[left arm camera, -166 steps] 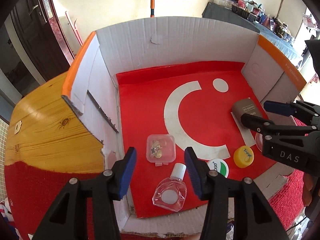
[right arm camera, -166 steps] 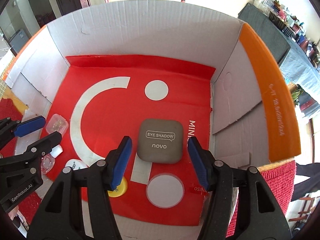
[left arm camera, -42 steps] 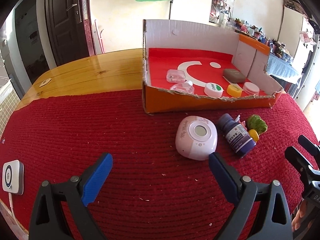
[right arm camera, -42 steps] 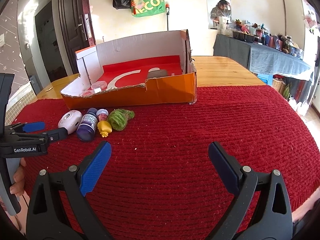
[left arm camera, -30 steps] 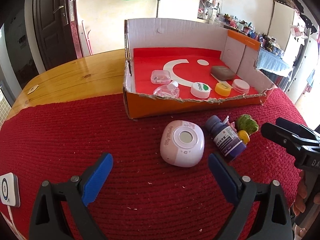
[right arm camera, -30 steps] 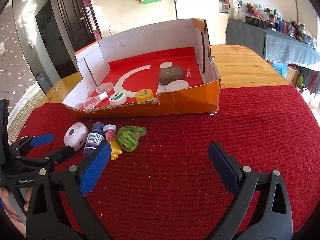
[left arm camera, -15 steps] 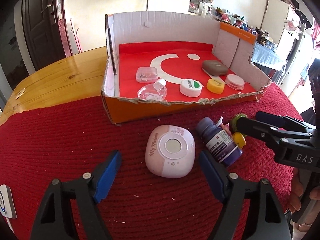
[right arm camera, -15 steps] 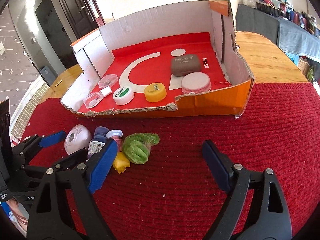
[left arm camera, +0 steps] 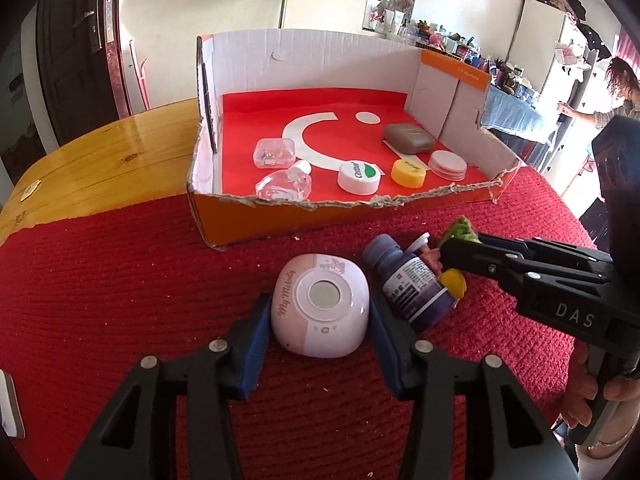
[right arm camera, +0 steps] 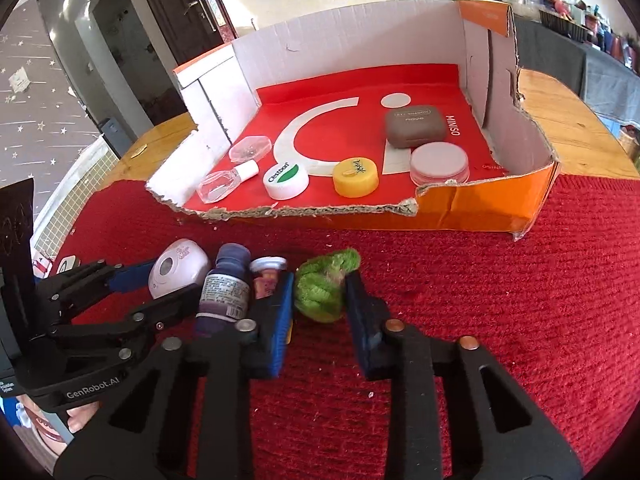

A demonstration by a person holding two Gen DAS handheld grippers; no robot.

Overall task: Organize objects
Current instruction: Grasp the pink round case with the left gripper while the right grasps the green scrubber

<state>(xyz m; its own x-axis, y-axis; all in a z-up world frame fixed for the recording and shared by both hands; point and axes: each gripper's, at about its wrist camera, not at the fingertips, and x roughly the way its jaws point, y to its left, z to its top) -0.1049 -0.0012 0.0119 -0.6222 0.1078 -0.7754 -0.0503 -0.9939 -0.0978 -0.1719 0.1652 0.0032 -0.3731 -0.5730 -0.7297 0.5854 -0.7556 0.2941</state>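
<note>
A red mat (left arm camera: 120, 280) covers the wooden table (left arm camera: 100, 160). The left tongs (left arm camera: 316, 320) are closing on a pink case (left arm camera: 320, 316); the right tongs (right arm camera: 320, 300) are closing on a fuzzy green toy (right arm camera: 324, 284).

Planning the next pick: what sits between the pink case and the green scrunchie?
In the right wrist view, the purple bottle and a small pink-capped item lie between pink case and green scrunchie.

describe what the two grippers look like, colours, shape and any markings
Both are black plastic, each with two long, angular, clamp-like fingers, silver rivets at the joints and blue pads on the inner faces. The left gripper shows "GenRobot.AI" in white on its side in the right wrist view. The right gripper bears "DAS" in white lettering, seen from the left wrist view. No cables or sleeves are visible.
</note>
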